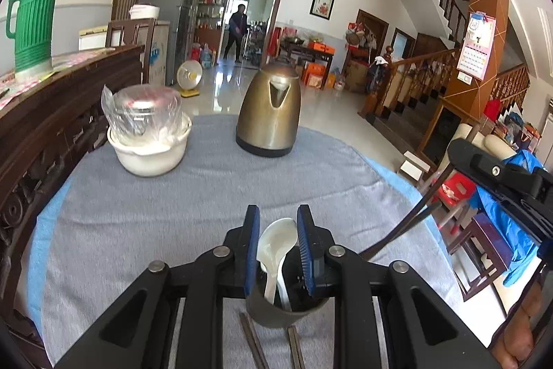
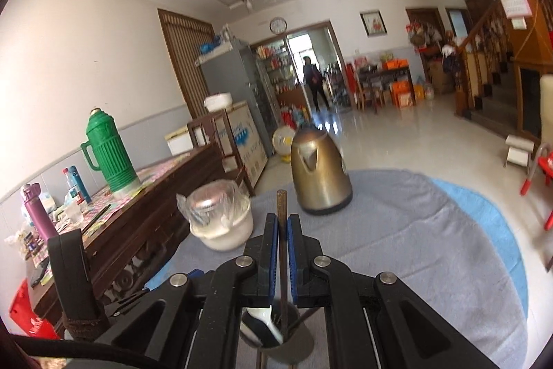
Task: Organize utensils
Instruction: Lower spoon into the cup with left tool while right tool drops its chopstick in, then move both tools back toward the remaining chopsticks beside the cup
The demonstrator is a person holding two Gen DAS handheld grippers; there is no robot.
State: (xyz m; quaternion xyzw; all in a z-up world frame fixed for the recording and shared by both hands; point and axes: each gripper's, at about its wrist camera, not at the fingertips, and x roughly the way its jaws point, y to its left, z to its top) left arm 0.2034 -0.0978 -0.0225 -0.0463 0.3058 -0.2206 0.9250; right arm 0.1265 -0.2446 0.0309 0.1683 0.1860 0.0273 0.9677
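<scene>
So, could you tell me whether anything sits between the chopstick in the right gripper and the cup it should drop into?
Nothing visible blocks it. The chopstick is clamped in the right gripper, its lower end already inside the cup. White spoons fill one side, and the left gripper straddles the rim.

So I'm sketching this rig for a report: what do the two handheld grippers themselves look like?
Both are alike. The left gripper and right gripper each have a matte black, angular plastic frame with triangular cutouts, round silver pivot bolts, and two flat fingers faced with ribbed blue pads. No cables or markings show in either view. The right gripper's black body carries a small silver screw.
</scene>
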